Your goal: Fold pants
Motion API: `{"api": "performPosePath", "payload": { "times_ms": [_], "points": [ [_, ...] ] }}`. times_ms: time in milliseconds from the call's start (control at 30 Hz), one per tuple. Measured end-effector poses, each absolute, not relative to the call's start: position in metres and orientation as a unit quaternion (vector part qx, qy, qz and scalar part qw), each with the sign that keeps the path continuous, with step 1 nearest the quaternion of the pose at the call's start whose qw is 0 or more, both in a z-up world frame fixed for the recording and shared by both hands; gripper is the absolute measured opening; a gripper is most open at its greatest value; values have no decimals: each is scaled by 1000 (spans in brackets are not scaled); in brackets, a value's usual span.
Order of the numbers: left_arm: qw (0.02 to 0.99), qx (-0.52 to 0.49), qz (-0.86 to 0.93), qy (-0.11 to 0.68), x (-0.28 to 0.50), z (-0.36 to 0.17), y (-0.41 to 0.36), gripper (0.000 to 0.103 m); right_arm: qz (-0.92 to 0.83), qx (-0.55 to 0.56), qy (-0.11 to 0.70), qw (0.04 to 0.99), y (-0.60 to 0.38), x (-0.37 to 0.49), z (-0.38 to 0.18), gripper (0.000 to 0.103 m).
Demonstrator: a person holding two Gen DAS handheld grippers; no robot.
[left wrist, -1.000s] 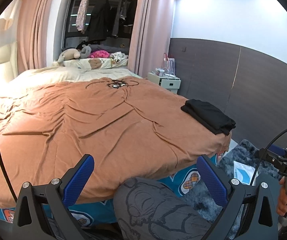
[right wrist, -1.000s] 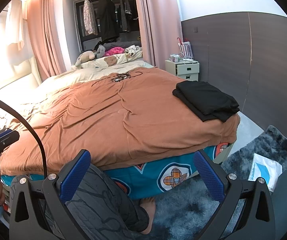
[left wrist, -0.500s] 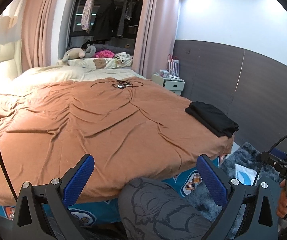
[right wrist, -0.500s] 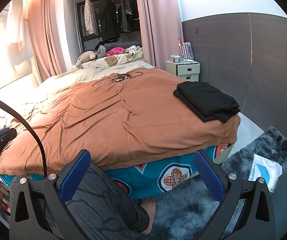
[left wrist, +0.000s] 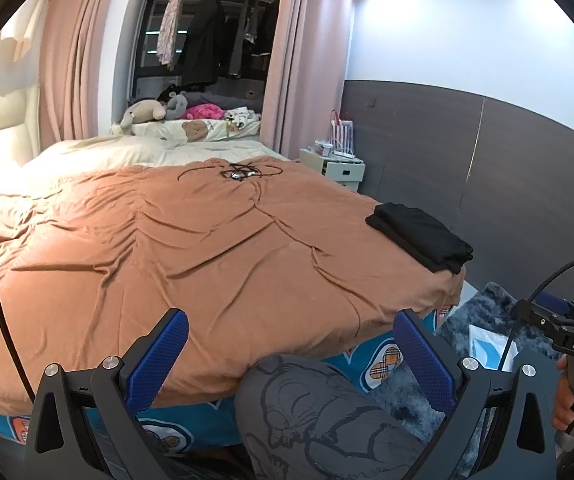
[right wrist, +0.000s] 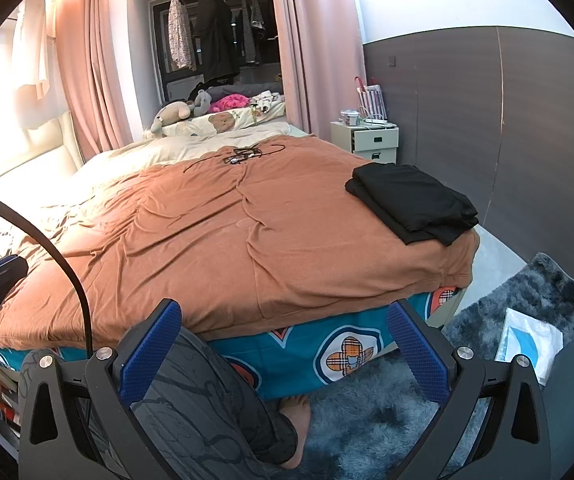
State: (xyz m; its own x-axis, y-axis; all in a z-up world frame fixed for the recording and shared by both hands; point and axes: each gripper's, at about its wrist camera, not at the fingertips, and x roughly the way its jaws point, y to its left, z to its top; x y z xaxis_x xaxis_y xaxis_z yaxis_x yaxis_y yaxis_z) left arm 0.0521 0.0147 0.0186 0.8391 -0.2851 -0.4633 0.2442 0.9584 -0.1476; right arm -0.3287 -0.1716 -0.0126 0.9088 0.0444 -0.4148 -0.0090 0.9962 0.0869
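Note:
Black pants lie folded in a neat stack at the right near corner of the bed, on the brown blanket; they also show in the right wrist view. My left gripper is open and empty, held off the bed's near edge, well short of the pants. My right gripper is open and empty, also held below the bed's near edge. The right gripper's body shows at the right edge of the left wrist view.
The person's knee in grey patterned trousers is between the left fingers. A tangle of black cable lies mid-bed. A white nightstand stands at the far right. A dark shaggy rug with a white bag covers the floor.
The left wrist view has risen and tilted up a little, so the bed and pants sit lower in frame. The right gripper has barely moved. Both stay open.

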Motion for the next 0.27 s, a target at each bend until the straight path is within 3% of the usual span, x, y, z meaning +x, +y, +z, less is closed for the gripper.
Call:
{"api": "performPosePath", "payload": {
  "times_ms": [267],
  "points": [
    [958, -40, -139, 247, 50, 18, 14, 103, 13, 42, 212, 976, -172, -330, -12, 103]
  ]
}}
